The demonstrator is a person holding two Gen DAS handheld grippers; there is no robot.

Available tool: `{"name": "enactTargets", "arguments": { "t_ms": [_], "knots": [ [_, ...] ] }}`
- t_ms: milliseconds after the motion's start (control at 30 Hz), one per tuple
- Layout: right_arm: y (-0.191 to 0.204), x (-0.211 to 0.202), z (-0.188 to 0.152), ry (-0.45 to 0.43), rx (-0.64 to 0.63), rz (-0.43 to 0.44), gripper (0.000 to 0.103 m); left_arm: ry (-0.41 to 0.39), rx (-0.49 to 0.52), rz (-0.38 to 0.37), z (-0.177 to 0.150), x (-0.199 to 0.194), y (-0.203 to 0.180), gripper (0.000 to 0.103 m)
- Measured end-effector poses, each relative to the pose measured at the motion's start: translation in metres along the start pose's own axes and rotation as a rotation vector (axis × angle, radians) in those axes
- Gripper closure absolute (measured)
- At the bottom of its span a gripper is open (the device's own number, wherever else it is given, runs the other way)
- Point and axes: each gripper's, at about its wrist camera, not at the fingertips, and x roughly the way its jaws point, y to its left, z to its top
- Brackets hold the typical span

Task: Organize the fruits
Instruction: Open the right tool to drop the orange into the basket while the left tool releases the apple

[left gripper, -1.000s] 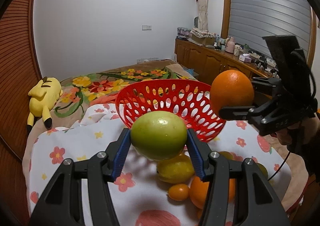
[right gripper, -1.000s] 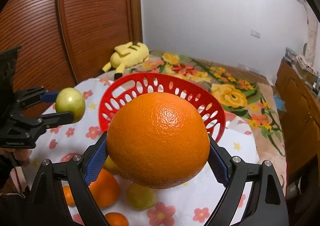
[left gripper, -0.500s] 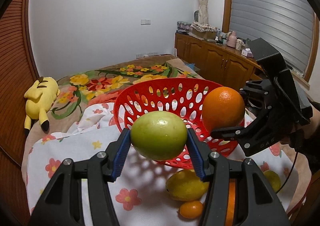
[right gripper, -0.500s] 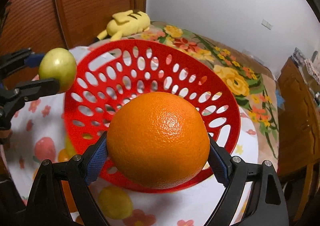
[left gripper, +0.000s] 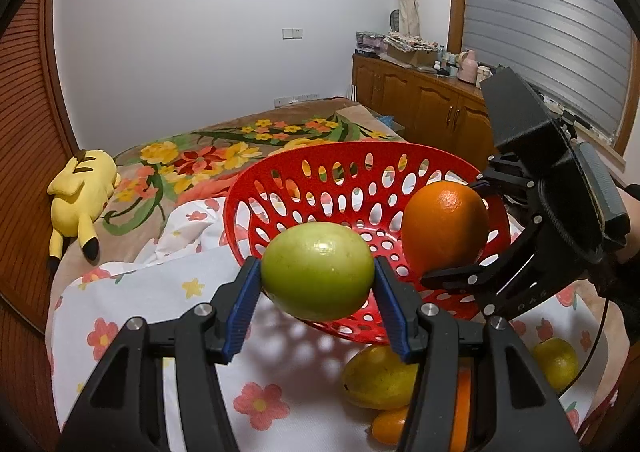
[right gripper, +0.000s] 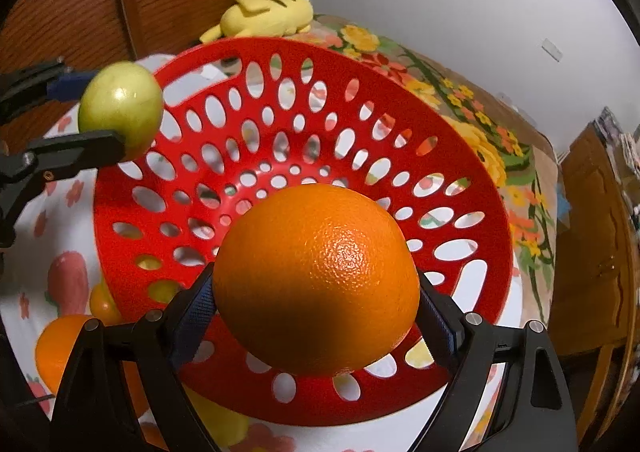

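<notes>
My right gripper clamps the heavy, firm orange at its widest over the red basket, while my left gripper pinches the slick green apple at the rim.

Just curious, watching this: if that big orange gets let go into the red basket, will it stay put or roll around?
The orange is round and smooth, so it would probably roll. The red basket slopes inward, likely steering it to the middle. It looks firm between the right gripper pads, so probably not fragile.
</notes>
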Motion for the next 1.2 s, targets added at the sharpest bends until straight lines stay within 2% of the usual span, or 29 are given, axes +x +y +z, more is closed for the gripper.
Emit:
{"name": "enactTargets", "arguments": {
  "t_ms": [133, 400, 467, 700, 833, 1200],
  "knots": [
    [0.000, 0.007, 0.003, 0.027, -0.003, 0.005, 0.012, 0.001, -0.003, 0.000, 0.000, 0.002, 0.000, 0.048],
    [0.001, 0.011, 0.006, 0.027, 0.004, 0.006, 0.011, -0.001, 0.001, 0.000, 0.001, 0.004, 0.002, 0.047],
    [0.000, 0.007, 0.007, 0.005, 0.021, -0.005, 0.007, 0.002, -0.004, -0.006, 0.002, 0.006, 0.004, 0.047],
    [-0.012, -0.018, 0.013, -0.075, 0.066, -0.007, 0.007, -0.001, 0.004, 0.000, 0.000, 0.007, 0.003, 0.047],
    [-0.020, -0.031, 0.008, -0.105, 0.092, -0.014, 0.007, -0.003, -0.008, -0.022, -0.001, 0.005, 0.001, 0.044],
    [-0.019, -0.073, -0.011, -0.203, 0.168, -0.019, 0.007, -0.028, -0.009, -0.033, -0.009, -0.018, -0.011, 0.042]
  ]
}}
